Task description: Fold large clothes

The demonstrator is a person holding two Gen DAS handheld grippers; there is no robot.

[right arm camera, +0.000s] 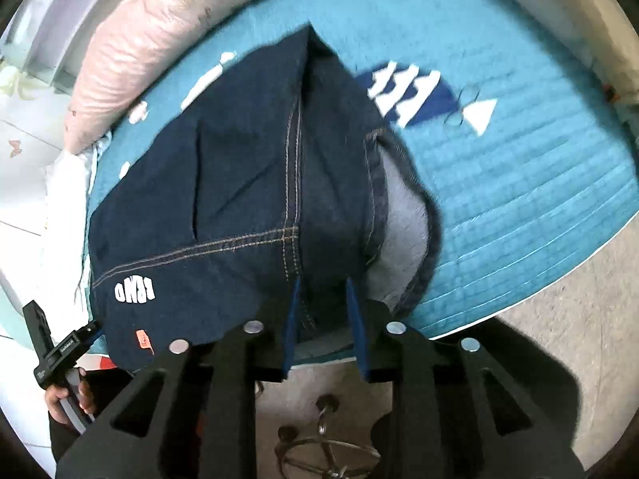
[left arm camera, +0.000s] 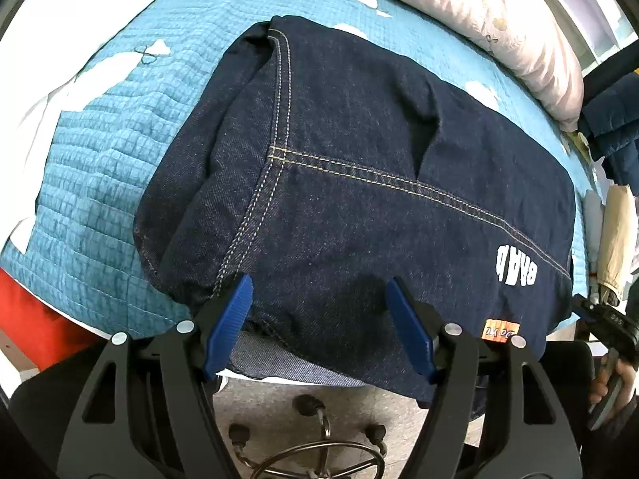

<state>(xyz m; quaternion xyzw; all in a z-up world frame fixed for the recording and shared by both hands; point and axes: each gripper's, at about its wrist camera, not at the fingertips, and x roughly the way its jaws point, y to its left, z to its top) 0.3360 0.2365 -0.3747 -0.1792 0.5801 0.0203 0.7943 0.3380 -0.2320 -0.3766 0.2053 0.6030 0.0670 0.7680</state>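
Note:
A folded dark denim garment (left arm camera: 359, 139) with yellow stitching and a white print (left arm camera: 517, 265) lies on a teal quilted bed cover (left arm camera: 100, 159). Its near edge hangs slightly over the bed's edge. My left gripper (left arm camera: 318, 285) stands open wide over that near edge, its blue fingers (left arm camera: 239, 299) resting at the cloth without pinching it. In the right wrist view the same garment (right arm camera: 247, 183) shows a grey inner lining (right arm camera: 399, 231) at its right side. My right gripper (right arm camera: 323, 307) is open by a narrow gap, with the denim's near hem seen between its fingertips.
A pink padded duvet (left arm camera: 499, 20) lies along the far side of the bed, also in the right wrist view (right arm camera: 151, 40). Below the bed edge a chair base with casters (right arm camera: 327, 439) stands on the floor. A hand (right arm camera: 64, 395) holds the left gripper's handle.

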